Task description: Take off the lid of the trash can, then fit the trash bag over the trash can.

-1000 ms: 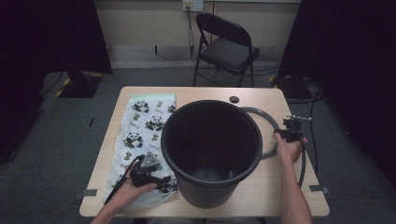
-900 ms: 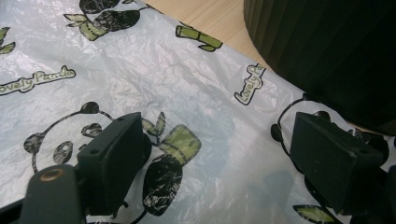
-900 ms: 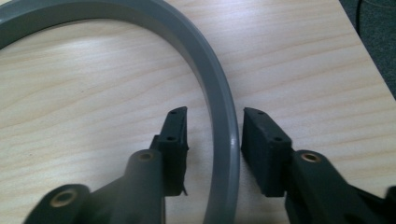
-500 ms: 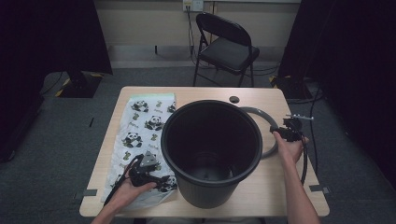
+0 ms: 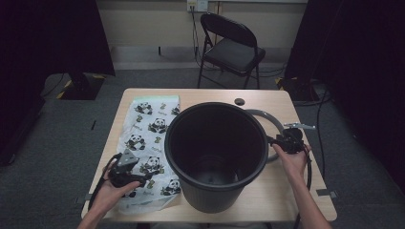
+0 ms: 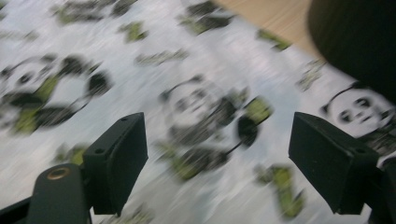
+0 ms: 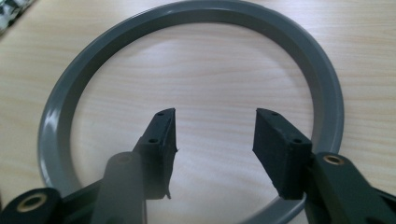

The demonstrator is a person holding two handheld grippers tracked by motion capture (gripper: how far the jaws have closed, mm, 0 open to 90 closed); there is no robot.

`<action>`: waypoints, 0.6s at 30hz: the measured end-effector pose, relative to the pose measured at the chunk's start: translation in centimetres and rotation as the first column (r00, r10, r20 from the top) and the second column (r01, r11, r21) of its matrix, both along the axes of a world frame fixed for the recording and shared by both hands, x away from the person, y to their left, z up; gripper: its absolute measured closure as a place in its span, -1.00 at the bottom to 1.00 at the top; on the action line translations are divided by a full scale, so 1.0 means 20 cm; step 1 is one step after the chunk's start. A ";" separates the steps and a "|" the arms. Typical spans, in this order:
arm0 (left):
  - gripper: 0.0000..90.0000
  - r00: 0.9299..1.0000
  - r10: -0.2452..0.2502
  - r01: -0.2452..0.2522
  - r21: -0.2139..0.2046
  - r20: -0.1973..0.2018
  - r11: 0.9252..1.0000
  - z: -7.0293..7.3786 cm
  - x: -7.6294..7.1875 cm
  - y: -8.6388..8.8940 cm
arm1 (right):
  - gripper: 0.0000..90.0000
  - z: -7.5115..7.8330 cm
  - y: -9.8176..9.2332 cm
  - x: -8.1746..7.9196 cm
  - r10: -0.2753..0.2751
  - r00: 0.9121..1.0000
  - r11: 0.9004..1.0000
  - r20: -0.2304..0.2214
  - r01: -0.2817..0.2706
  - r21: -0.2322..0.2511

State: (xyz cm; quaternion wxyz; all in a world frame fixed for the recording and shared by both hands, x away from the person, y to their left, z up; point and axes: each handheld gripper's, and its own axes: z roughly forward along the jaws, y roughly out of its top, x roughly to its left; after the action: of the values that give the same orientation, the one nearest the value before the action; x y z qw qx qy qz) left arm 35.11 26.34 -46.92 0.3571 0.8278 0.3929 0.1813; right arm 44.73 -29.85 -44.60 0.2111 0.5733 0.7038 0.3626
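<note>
Bin-lining looks barely begun: the panda-print bag lies flat at nine o'clock of the black bin, left gripper spread empty over it, right gripper, just opening, empty above the grey ring, so next comes pinching the bag

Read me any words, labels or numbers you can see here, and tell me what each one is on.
None can be read.
Panda bag: small marks beside the pandas, too small and blurred to read.
Black bin: no text seen.
Grey ring: no text seen.
</note>
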 end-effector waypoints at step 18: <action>-0.69 0.980 0.171 -0.167 0.044 -0.105 0.985 -0.12 0.00 0.21 | 0.02 -0.07 0.05 -0.06 0.071 0.997 0.996 -0.026 -0.073 -0.045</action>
State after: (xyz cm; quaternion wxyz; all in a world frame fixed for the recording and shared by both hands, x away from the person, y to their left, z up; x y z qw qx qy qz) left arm 35.11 30.61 -49.26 0.3039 0.8061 0.4776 0.1726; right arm 43.48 -28.84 -45.95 0.2023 0.5470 0.7346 0.3468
